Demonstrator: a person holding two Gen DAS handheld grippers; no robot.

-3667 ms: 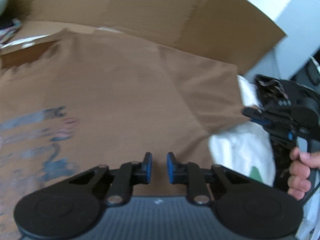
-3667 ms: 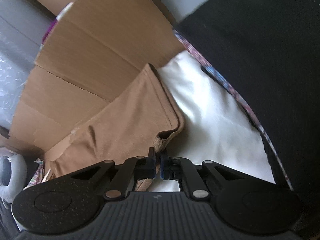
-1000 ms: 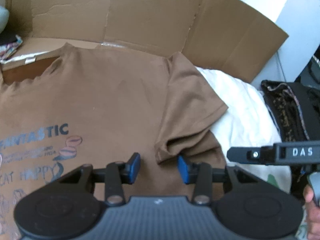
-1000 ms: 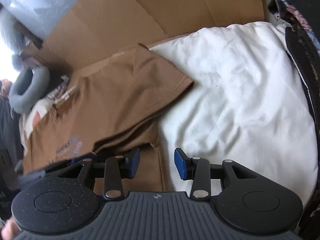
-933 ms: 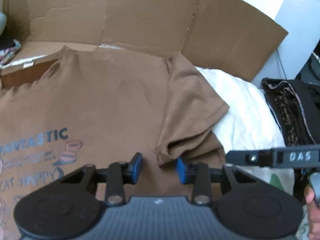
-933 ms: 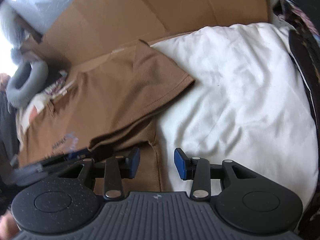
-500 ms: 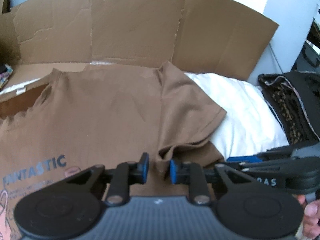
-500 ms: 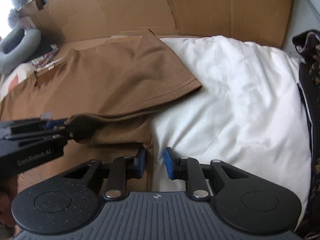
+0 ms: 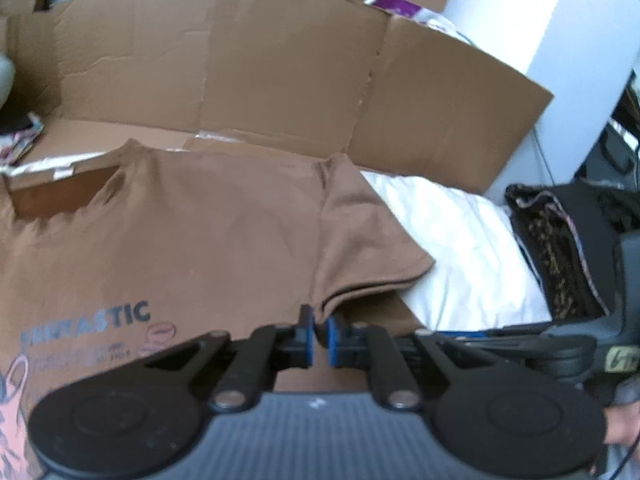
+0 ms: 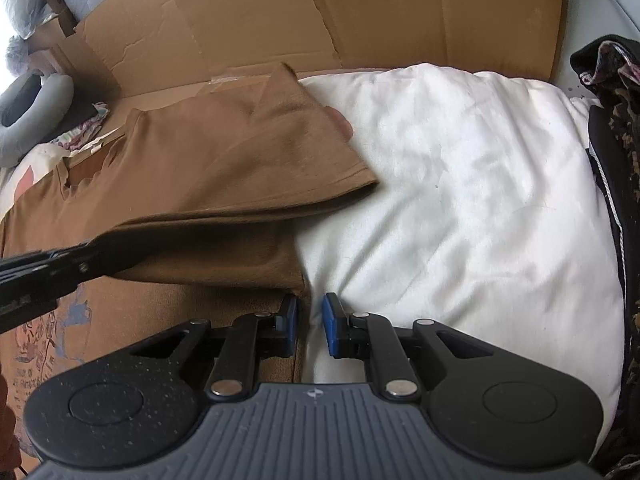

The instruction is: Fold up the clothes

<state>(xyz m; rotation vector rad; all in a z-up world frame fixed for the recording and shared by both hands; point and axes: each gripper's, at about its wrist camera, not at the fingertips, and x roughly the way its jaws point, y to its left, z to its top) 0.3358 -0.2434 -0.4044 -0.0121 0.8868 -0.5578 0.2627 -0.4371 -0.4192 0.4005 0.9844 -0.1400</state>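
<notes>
Pinching the brown T-shirt (image 9: 224,240) under its sleeve (image 9: 360,248), the left gripper (image 9: 318,338) now has jaws pressed shut that stood spread a second ago. The right gripper (image 10: 308,322) is closing on the shirt's side edge. With both holds nearly set, the fold can begin. Cardboard (image 9: 280,72) walls the far side; a white pillow (image 10: 460,200) lies right.

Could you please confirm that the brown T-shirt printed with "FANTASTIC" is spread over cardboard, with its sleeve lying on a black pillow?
Not quite: the pillow is white, not black, as the right wrist view shows. The rest holds: the brown T-shirt printed with "FANTASTIC" is spread over the cardboard, and its sleeve lies on that pillow.
</notes>
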